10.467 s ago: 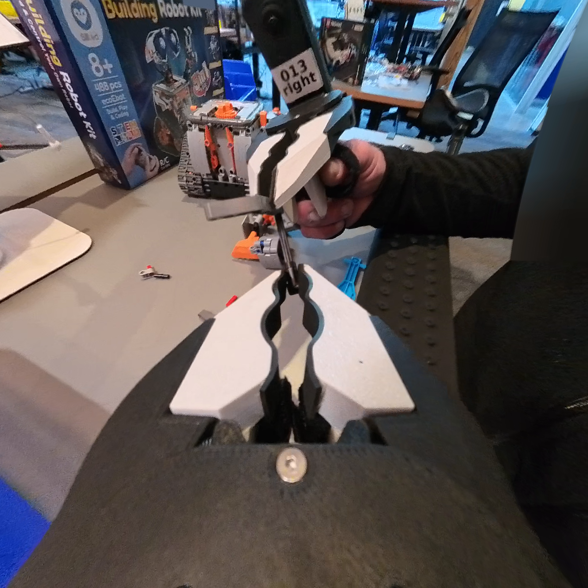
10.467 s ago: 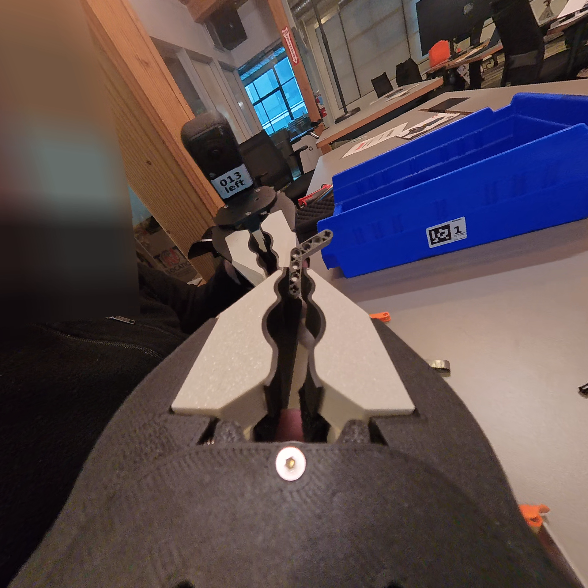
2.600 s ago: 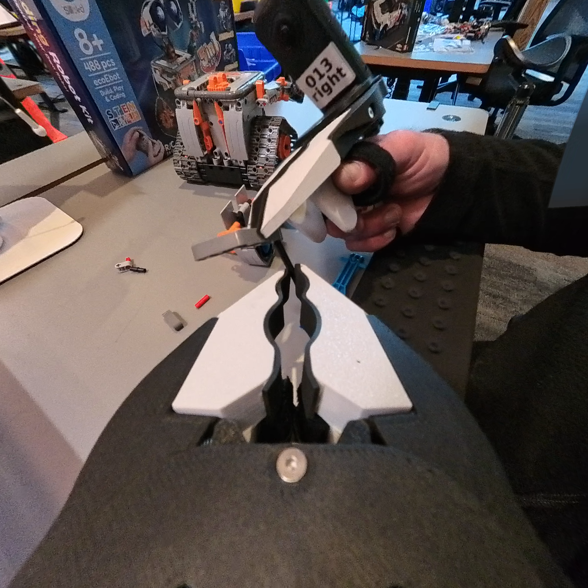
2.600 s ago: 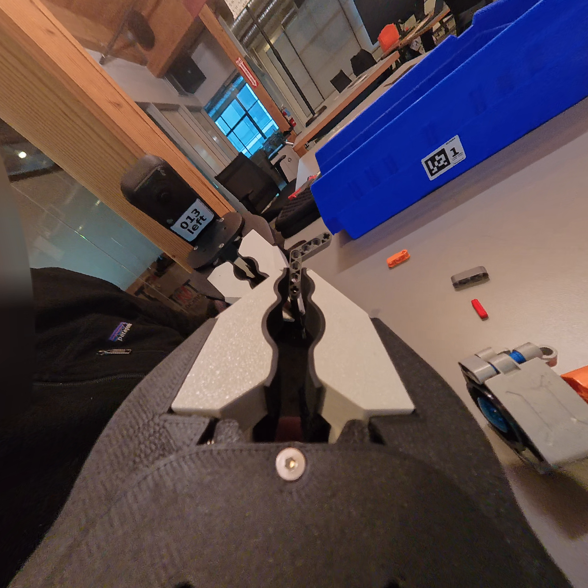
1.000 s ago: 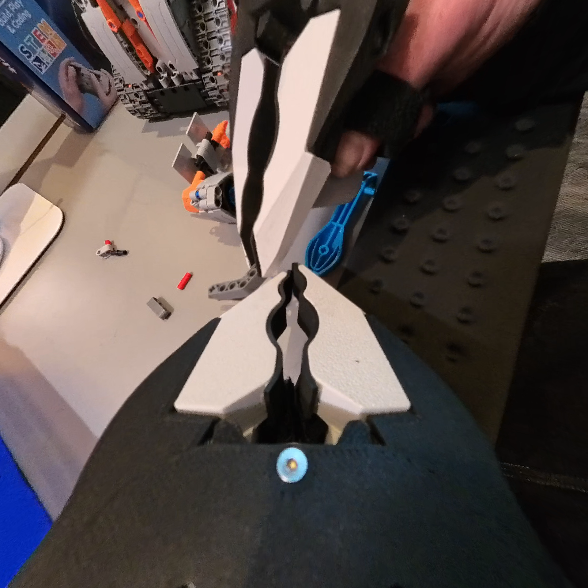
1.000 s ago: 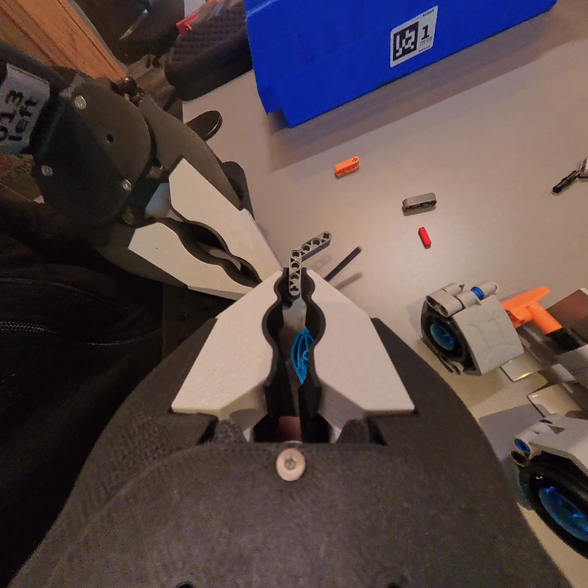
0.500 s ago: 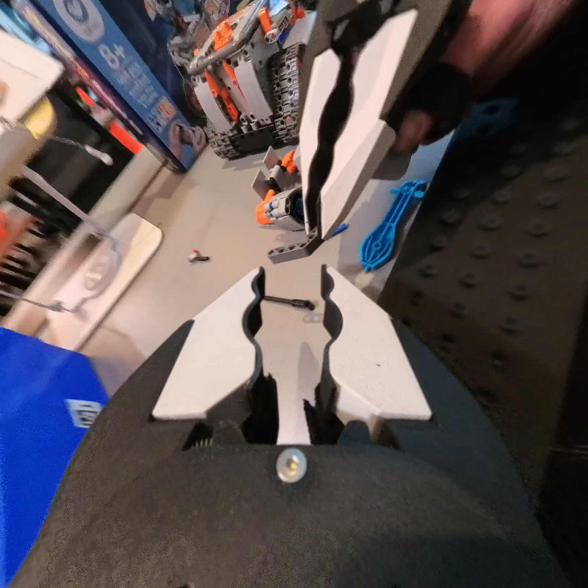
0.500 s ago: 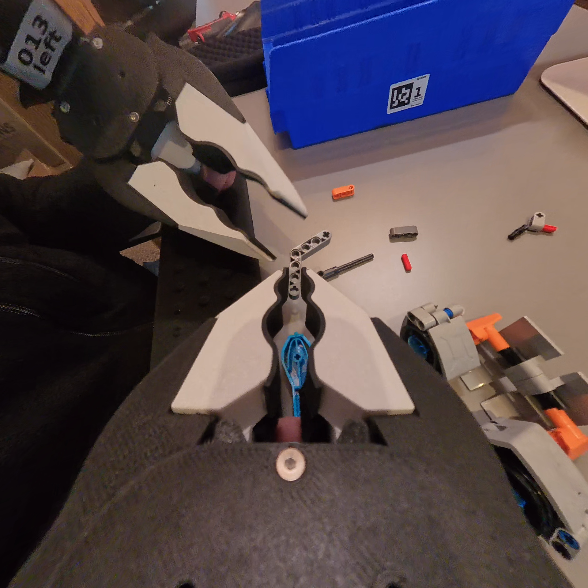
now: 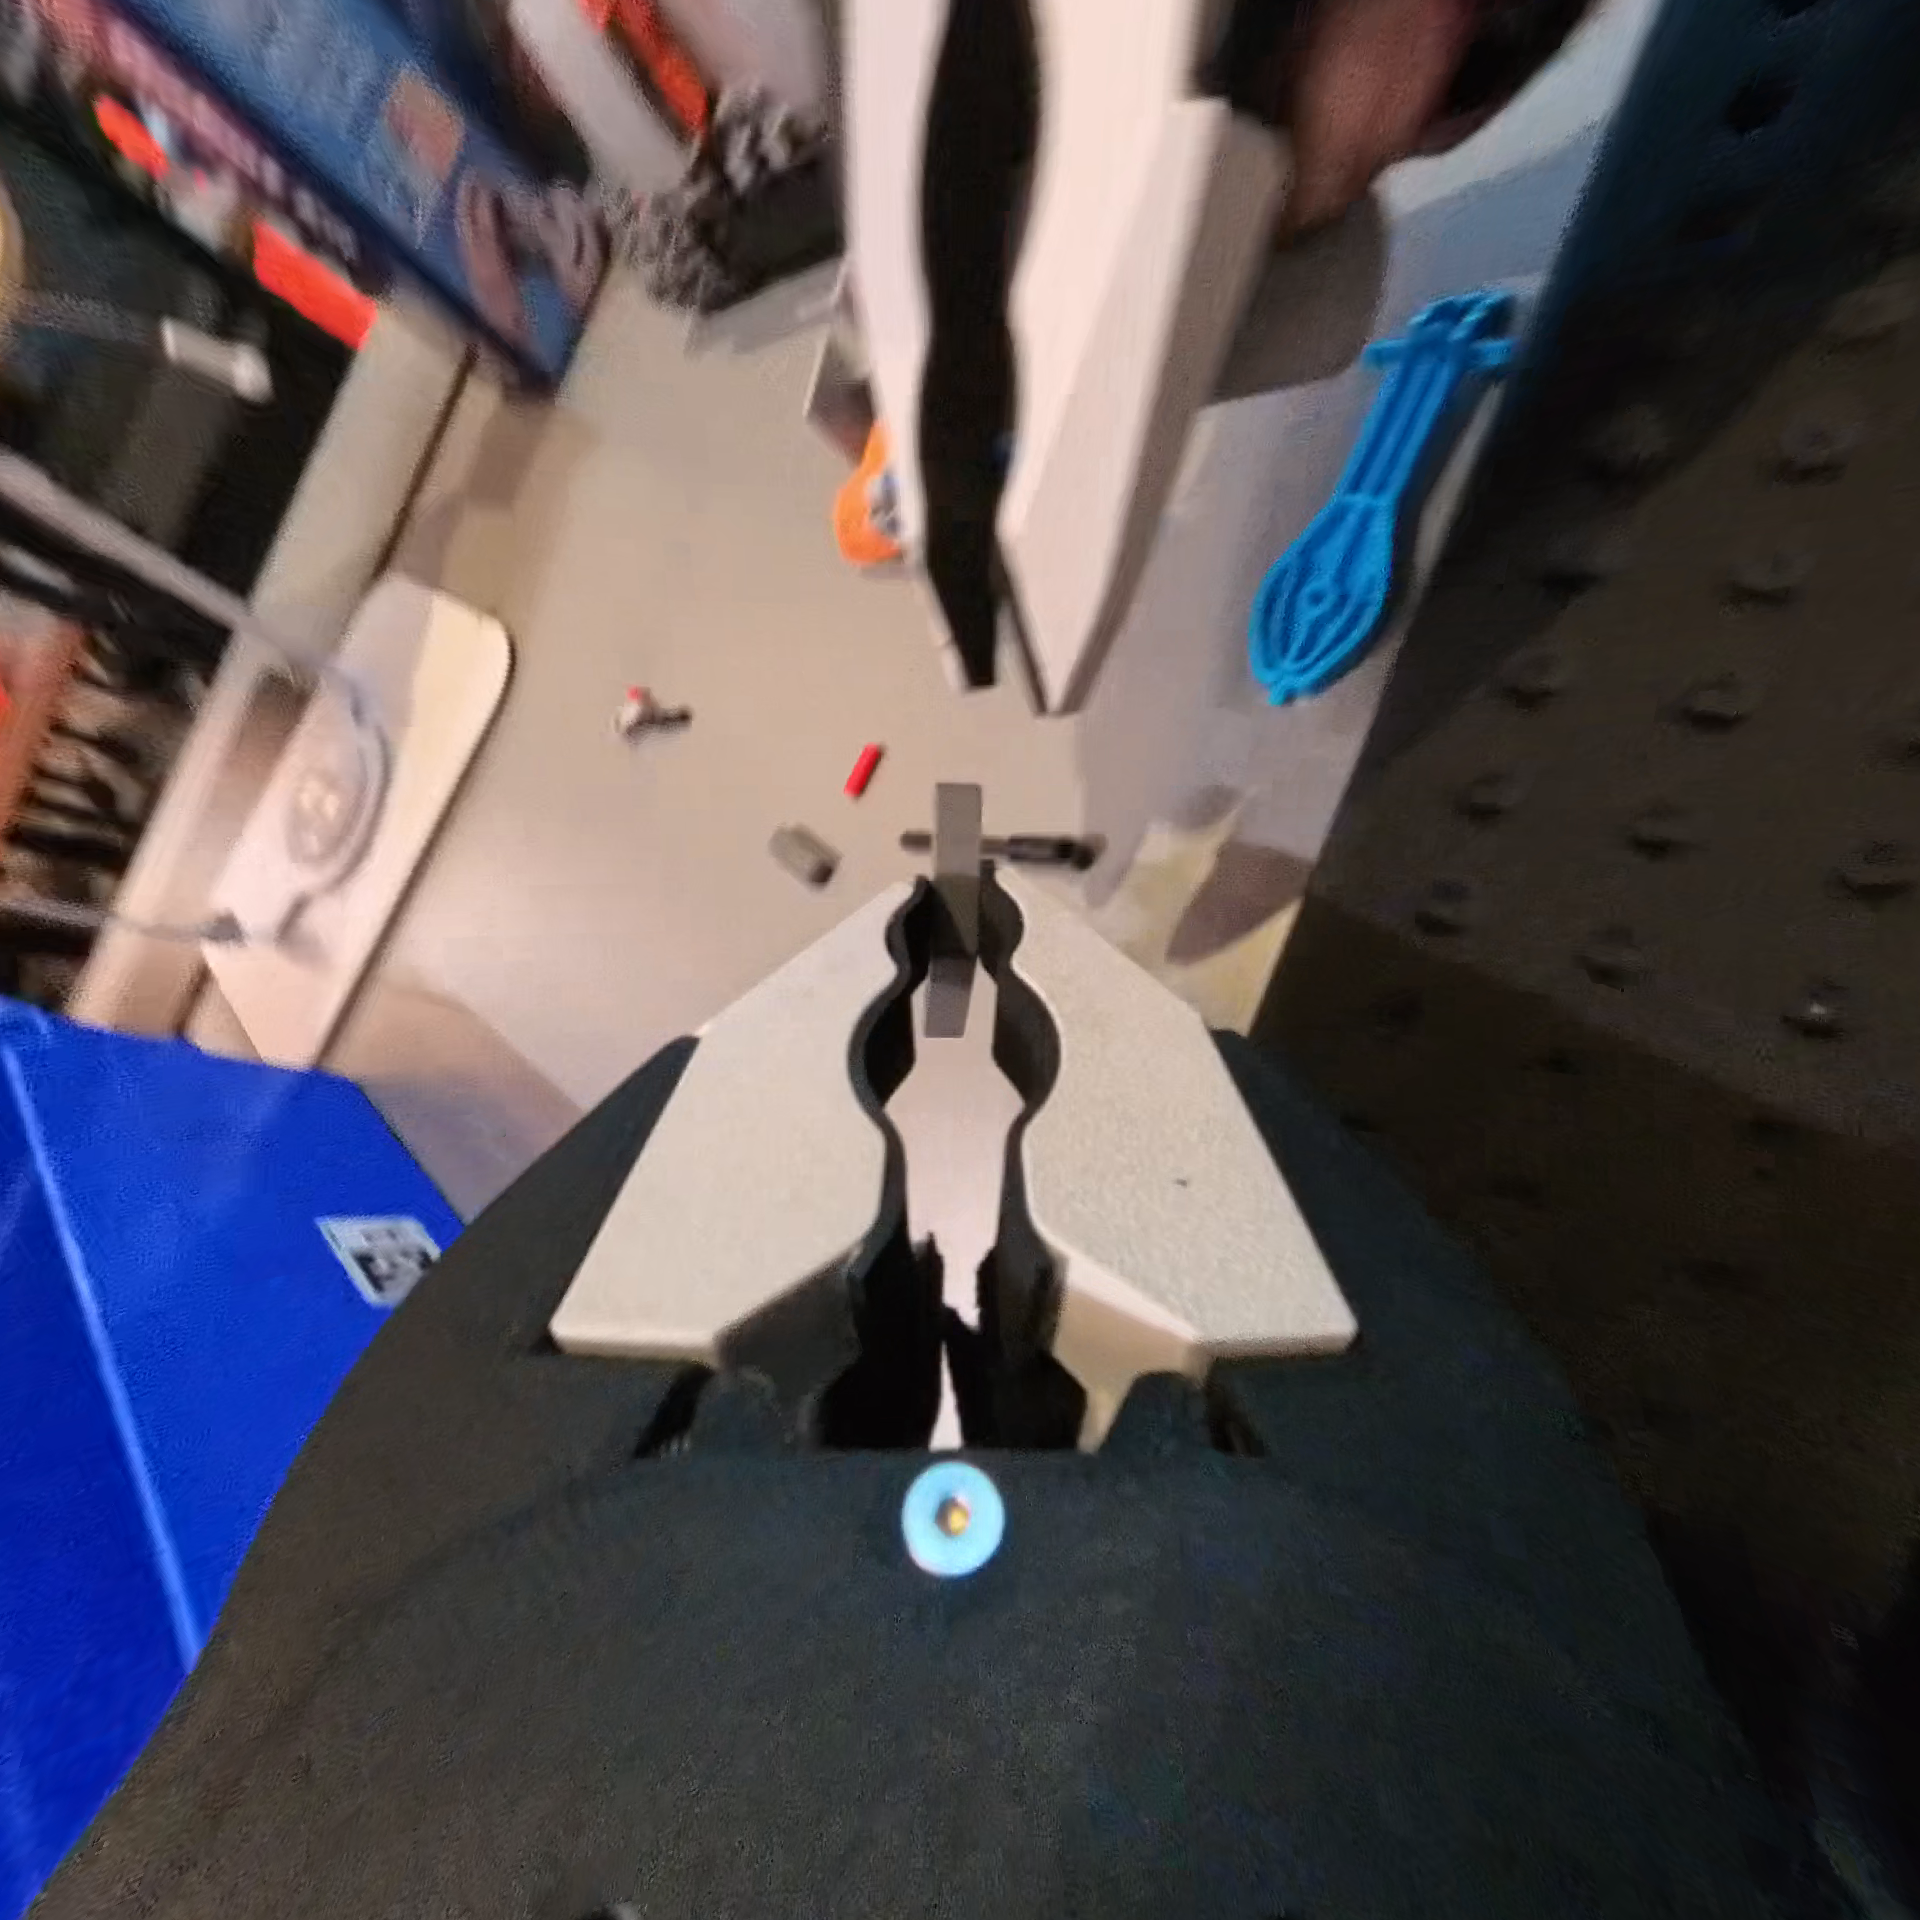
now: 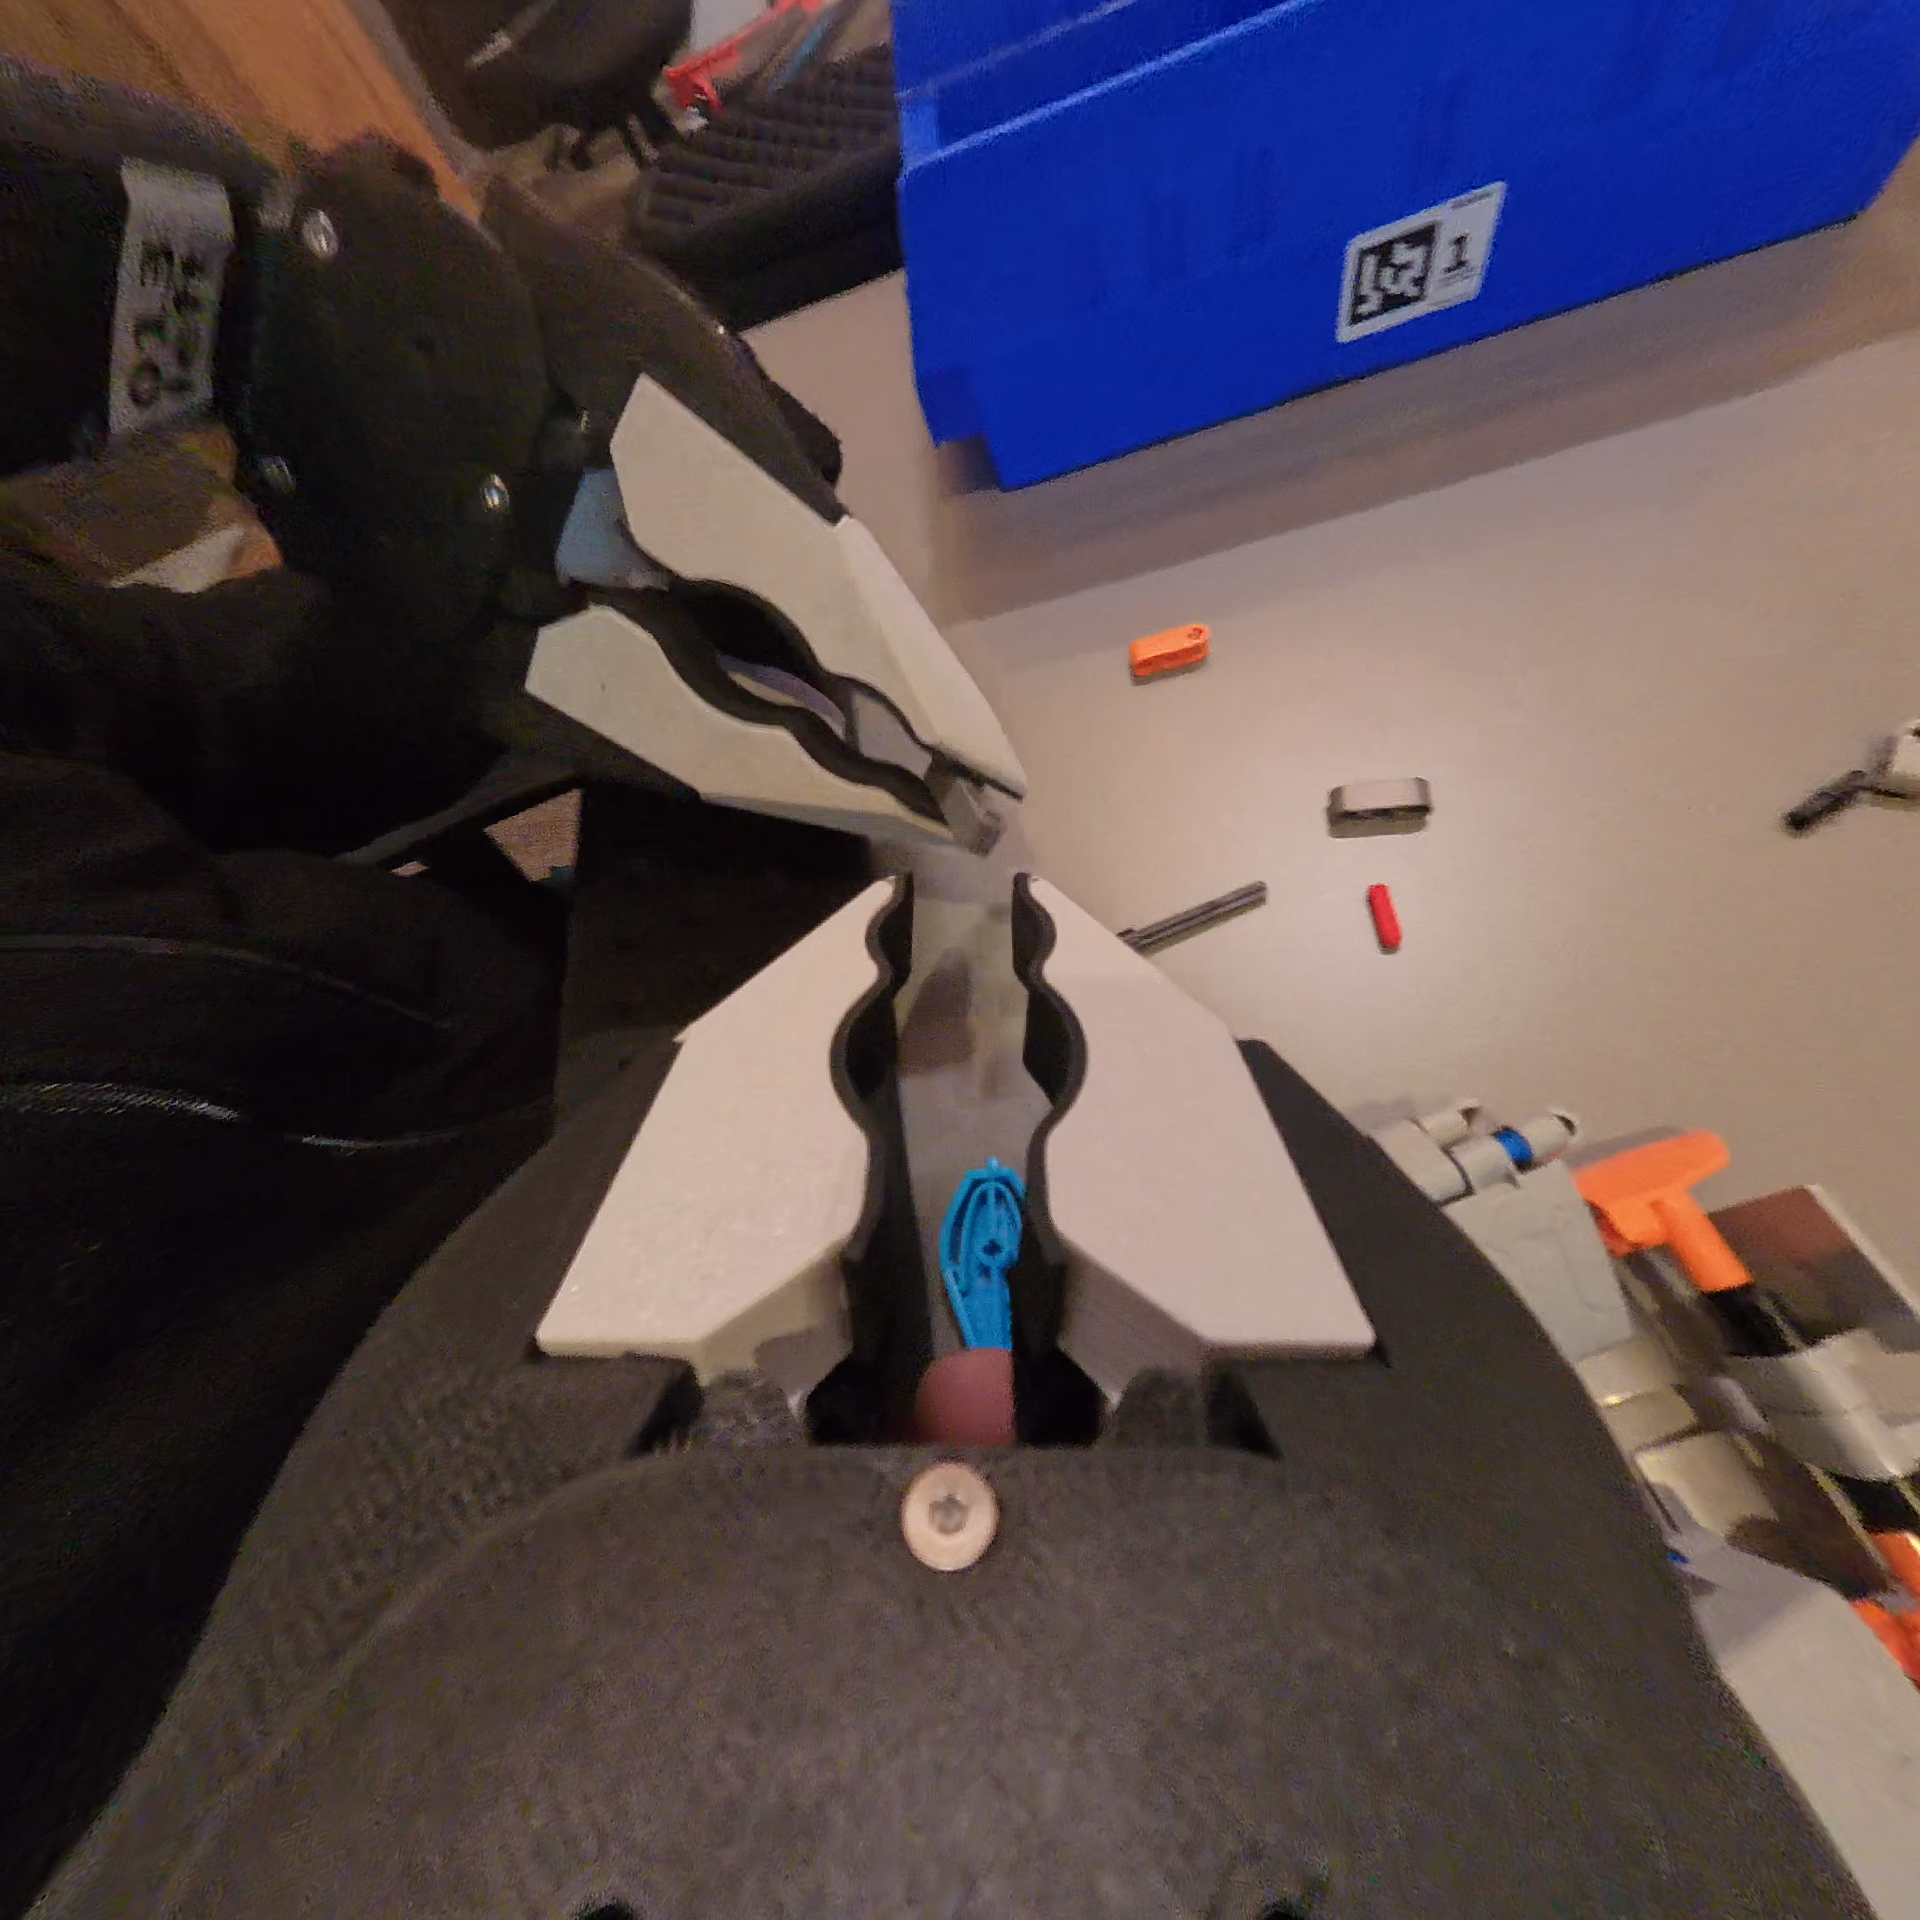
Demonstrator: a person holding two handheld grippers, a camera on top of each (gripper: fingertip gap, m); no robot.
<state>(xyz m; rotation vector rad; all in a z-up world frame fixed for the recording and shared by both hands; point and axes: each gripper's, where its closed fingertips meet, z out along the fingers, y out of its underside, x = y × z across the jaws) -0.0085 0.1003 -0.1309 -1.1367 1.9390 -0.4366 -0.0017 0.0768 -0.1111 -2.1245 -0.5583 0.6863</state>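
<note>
Each wrist camera sits close behind its own claw, angled down at the counter [image 9: 644,582]; both share the red pin [image 10: 1381,915].

A blue bin [image 10: 1299,260], a blue tool [image 9: 1340,540] and small red [image 10: 1381,916], orange [image 10: 1170,649] and grey pieces [image 10: 1378,800] lie on the table [image 10: 1507,582].

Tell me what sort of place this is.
Probably a workshop or lab bench for building a toy construction kit: loose small building pieces such as a red pin on a grey table, a blue parts bin, and a half-built grey and orange model.
</note>
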